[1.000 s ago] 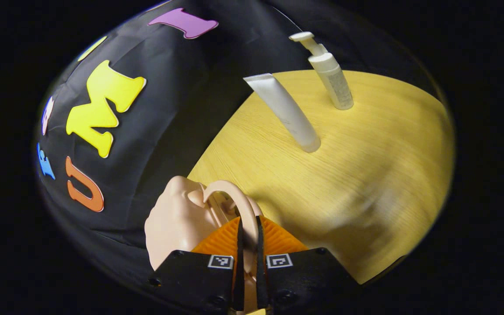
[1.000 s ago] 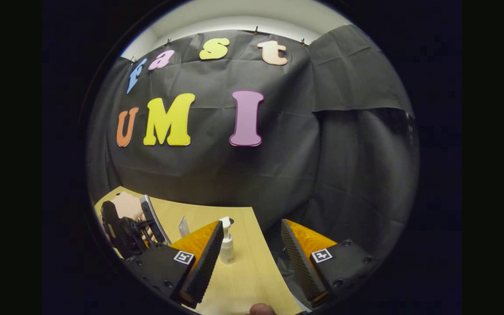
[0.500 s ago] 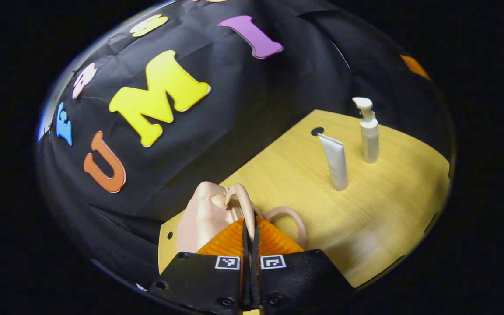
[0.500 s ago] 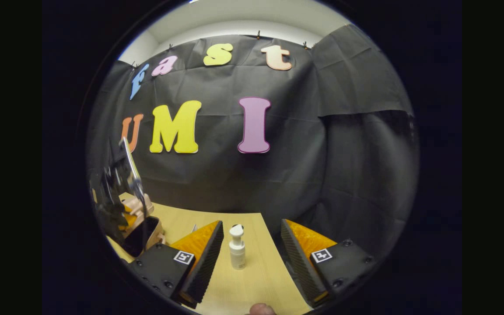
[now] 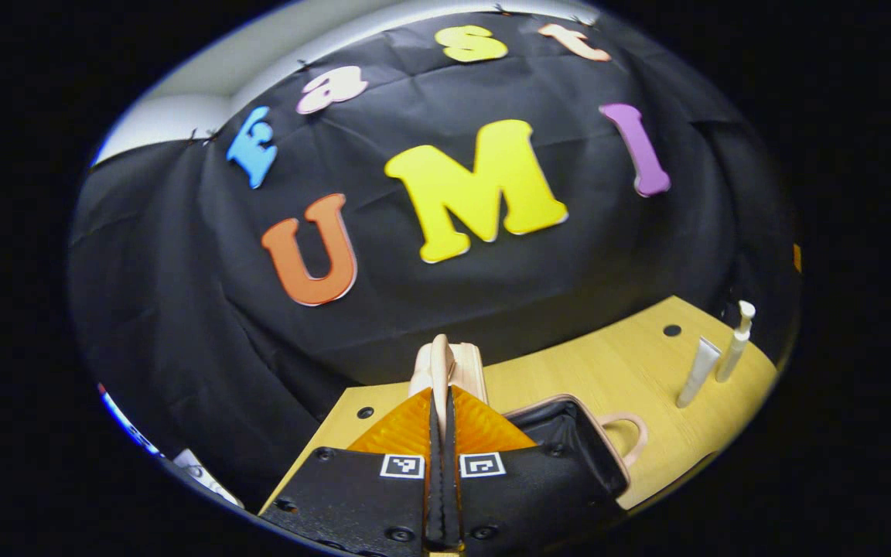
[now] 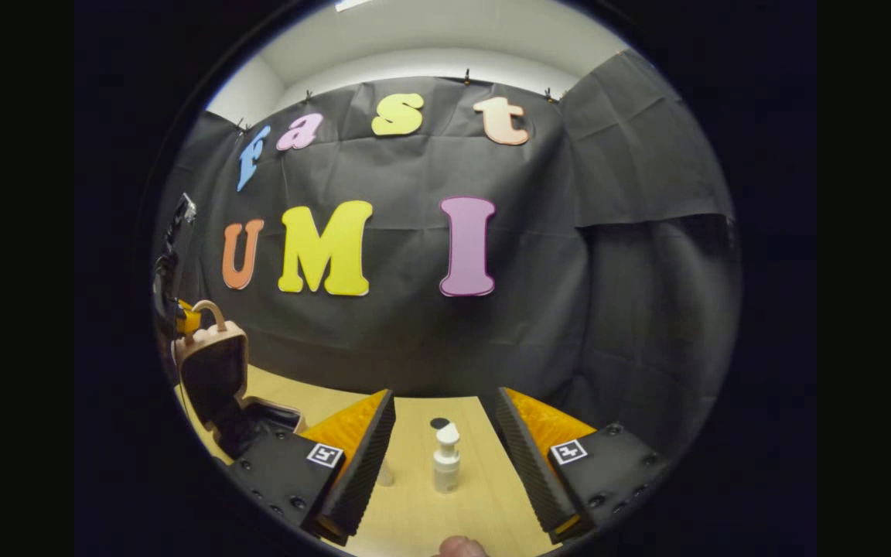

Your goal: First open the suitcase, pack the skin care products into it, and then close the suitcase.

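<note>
The left gripper (image 5: 441, 402) has its jaws clamped on the lid handle of the open pink suitcase (image 6: 213, 367), lid upright. The right gripper (image 6: 439, 433) hangs wide open over the tabletop (image 6: 414, 518) near the pump bottle (image 6: 446, 458) and tube (image 5: 698, 373).

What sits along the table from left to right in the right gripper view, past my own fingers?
Left gripper on the lid handle → open suitcase → tube → pump bottle.

Both views low over table (image 6: 422, 510), facing cloth wall; share pump bottle (image 6: 445, 458)
</note>
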Available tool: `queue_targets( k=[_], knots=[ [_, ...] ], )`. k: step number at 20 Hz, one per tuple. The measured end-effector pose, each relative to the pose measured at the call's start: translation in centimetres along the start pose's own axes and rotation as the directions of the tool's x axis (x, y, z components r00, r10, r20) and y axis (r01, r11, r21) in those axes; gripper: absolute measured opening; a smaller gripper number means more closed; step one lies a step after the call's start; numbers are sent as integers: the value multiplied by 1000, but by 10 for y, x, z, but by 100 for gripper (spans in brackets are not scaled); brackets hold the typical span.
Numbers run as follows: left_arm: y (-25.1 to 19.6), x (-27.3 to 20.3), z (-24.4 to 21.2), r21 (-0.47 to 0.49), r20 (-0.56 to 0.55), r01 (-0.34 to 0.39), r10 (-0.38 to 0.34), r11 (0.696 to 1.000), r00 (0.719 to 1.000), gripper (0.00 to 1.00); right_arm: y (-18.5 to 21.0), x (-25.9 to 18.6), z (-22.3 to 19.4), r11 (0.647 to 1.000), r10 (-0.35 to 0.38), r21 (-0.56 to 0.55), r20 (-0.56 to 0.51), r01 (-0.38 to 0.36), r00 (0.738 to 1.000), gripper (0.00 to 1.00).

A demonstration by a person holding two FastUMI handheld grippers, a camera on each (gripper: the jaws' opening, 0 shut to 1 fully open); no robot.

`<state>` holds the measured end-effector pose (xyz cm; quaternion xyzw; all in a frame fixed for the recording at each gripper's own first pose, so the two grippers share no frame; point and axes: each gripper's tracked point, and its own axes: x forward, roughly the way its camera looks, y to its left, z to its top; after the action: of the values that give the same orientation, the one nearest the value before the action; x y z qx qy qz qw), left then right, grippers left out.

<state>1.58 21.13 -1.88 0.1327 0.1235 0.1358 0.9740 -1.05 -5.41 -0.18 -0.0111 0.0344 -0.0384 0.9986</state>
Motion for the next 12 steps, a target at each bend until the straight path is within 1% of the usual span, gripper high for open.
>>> queue_targets(
  k=[2,4,6,9,12],
  knots=[
    [50,11,-13,-51,20,-62,63,997,998,3,10,-1,8,999,12,-33,12,-11,1000,77],
    [91,21,-33,-110,33,-90,95,990,995,3,21,-4,18,998,18,-60,32,-16,999,78],
    [130,35,-59,-160,32,-101,107,982,994,3,34,-5,20,996,31,-83,28,-28,999,78],
    [174,57,-115,-179,-38,-145,141,973,989,3,50,-9,18,992,35,-121,15,-33,999,78],
    [202,78,-179,-232,-110,-166,144,959,983,3,61,-12,18,986,27,-162,13,-24,1000,78]
  ],
)
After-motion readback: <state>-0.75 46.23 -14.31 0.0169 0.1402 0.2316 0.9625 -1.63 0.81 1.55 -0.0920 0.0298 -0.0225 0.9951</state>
